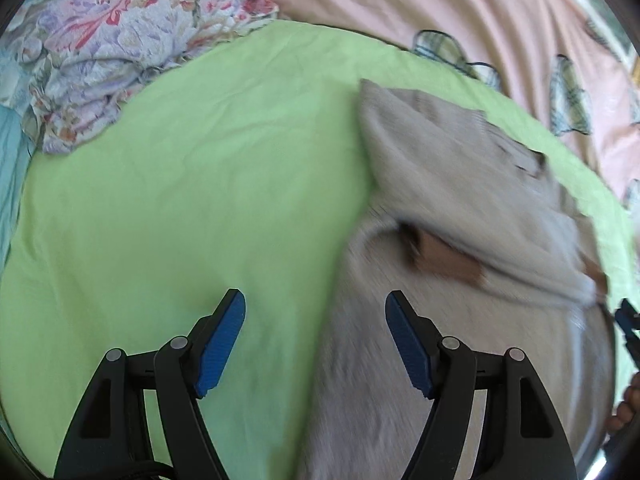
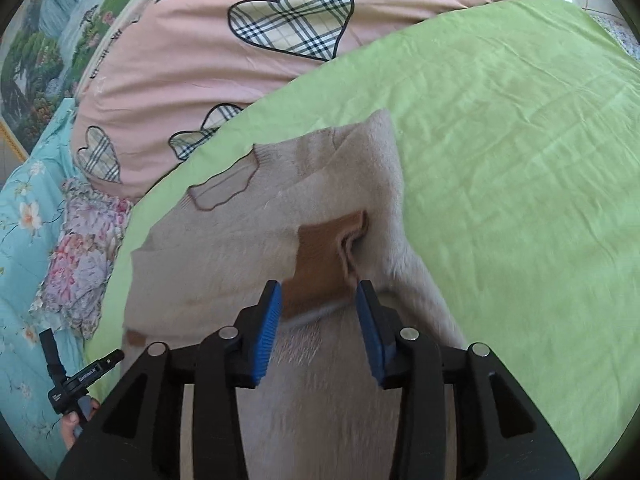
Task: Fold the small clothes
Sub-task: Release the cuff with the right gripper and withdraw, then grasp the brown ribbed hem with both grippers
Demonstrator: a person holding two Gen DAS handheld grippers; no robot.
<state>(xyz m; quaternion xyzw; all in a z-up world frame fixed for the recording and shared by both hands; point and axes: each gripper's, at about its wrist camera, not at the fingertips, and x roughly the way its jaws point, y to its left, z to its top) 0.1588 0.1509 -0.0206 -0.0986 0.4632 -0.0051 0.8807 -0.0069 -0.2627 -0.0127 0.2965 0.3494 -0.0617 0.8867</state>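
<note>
A small beige knitted sweater (image 1: 460, 184) with brown patches lies on a green sheet (image 1: 180, 208), one part folded over the body. My left gripper (image 1: 316, 300) is open and empty, hovering over the sweater's left edge. In the right wrist view the sweater (image 2: 260, 240) fills the middle, with a brown patch (image 2: 324, 256) just ahead of my right gripper (image 2: 318, 286). The right gripper is open, its blue pads (image 2: 269, 322) straddling the fabric near the patch without clamping it. The near part of the sweater is hidden under the gripper body.
A pink quilt with plaid hearts (image 2: 280, 60) borders the green sheet at the back. A crumpled floral cloth (image 1: 112, 48) lies at the left, on a light blue floral sheet (image 2: 24, 240). The left gripper's handle and hand (image 2: 76, 392) show at lower left.
</note>
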